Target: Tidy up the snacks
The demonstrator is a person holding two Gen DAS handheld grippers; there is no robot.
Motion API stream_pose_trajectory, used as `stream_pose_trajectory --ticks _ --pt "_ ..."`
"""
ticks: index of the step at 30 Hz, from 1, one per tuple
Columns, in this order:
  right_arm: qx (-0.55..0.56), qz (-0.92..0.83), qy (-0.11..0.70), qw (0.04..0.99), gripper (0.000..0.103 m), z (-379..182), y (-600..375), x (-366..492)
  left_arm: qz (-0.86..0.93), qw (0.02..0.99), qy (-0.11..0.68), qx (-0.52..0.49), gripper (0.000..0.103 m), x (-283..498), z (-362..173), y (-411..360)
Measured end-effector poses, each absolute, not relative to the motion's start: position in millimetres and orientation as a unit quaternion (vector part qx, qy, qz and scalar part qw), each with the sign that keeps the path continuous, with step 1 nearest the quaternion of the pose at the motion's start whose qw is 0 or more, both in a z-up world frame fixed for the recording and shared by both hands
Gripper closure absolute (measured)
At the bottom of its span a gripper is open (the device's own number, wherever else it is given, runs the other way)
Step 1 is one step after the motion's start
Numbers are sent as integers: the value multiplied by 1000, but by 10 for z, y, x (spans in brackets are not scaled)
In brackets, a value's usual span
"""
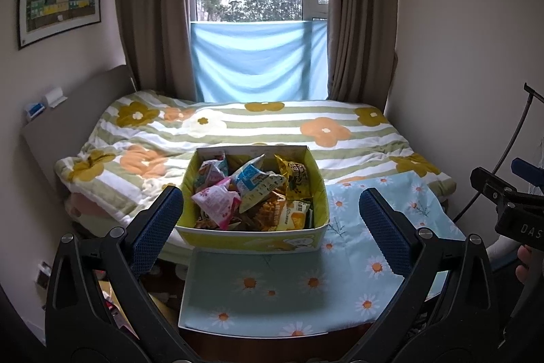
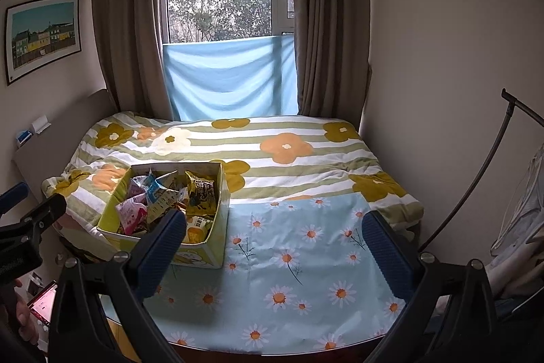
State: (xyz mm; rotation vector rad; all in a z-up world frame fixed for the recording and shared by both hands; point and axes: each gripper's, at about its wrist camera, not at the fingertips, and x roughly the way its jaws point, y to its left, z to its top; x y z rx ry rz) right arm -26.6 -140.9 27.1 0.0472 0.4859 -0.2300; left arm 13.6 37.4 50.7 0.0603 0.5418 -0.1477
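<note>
Left wrist view: left claw (image 1: 270, 220) nearest, blue-padded fingers (image 1: 154, 228) spread wide, empty, hovering before the yellow-green open cardboard box (image 1: 253, 238). Box sits on a light blue daisy-print cloth (image 1: 370, 223) at the bed edge, packed with crinkly snack packets: pink one (image 1: 217, 203), white-blue one (image 1: 255, 184), yellow one (image 1: 297, 179). Green-striped flower quilt (image 1: 258, 125) behind. Right claw's black body at far right edge.

Right wrist view: right claw (image 2: 275, 249) spread wide, empty, over the daisy cloth (image 2: 299, 264). Snack box (image 2: 207, 252) just beyond the left finger (image 2: 163, 252), partly hidden by it. Striped quilt (image 2: 289, 159) behind.
</note>
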Motion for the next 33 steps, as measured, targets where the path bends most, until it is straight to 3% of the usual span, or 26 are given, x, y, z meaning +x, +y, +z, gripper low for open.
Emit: stream_pose_trajectory --ticks 33 --pt "22 -113 236 965 0 286 -1349 -258 -59 963 260 38 0 54 552 427"
